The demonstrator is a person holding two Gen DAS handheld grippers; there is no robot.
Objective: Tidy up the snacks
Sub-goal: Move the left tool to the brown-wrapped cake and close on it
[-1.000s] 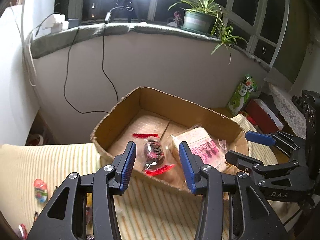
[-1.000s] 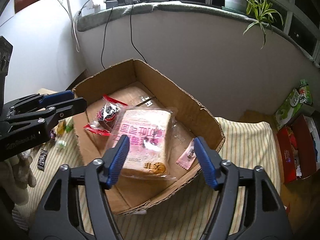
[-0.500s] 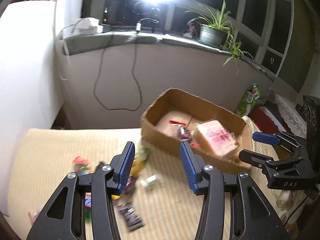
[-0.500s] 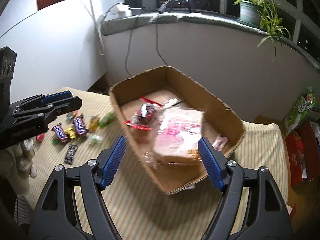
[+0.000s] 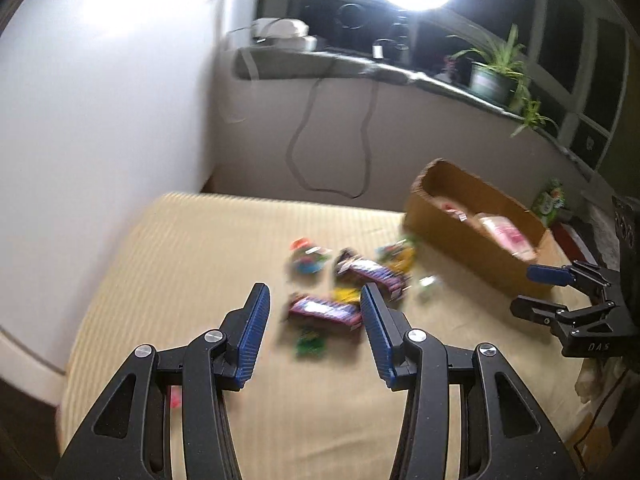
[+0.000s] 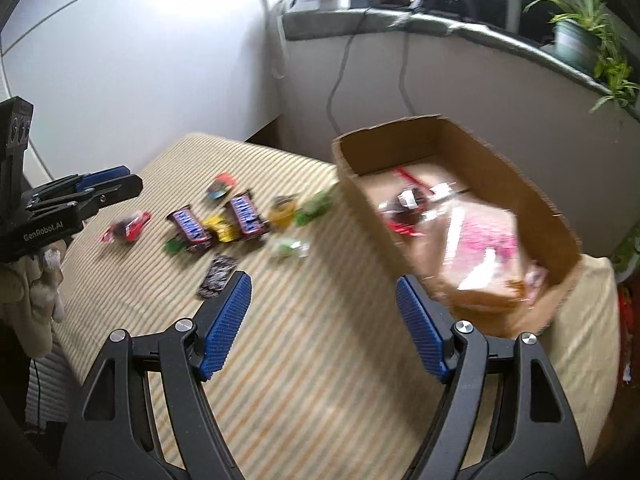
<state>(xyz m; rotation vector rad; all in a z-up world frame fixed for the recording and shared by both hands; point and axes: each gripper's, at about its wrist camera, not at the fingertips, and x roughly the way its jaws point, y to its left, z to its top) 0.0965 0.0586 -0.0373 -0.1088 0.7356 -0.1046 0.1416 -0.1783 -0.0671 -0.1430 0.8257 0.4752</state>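
A cardboard box (image 6: 532, 216) (image 5: 448, 232) stands at the right of the striped cloth and holds a bagged bread loaf (image 6: 484, 252) and a red-edged snack packet (image 6: 404, 208). Several loose snacks lie left of it, among them two purple candy bars (image 6: 190, 230) (image 6: 248, 216) (image 5: 324, 310), a dark wrapper (image 6: 218, 274) and a red packet (image 6: 128, 226). My left gripper (image 5: 312, 312) is open and empty above the loose snacks. My right gripper (image 6: 324, 304) is open and empty above bare cloth, between the snacks and the box.
The cloth-covered table (image 5: 192, 248) ends at a white wall on the left. A grey sill (image 6: 440, 28) with cables and a potted plant (image 6: 580, 40) runs behind. A green packet (image 5: 552, 200) and red box lie beyond the table's right end.
Both grippers have pulled back and swung left from over the box; the loose snacks have come into view. Both stay open and empty.
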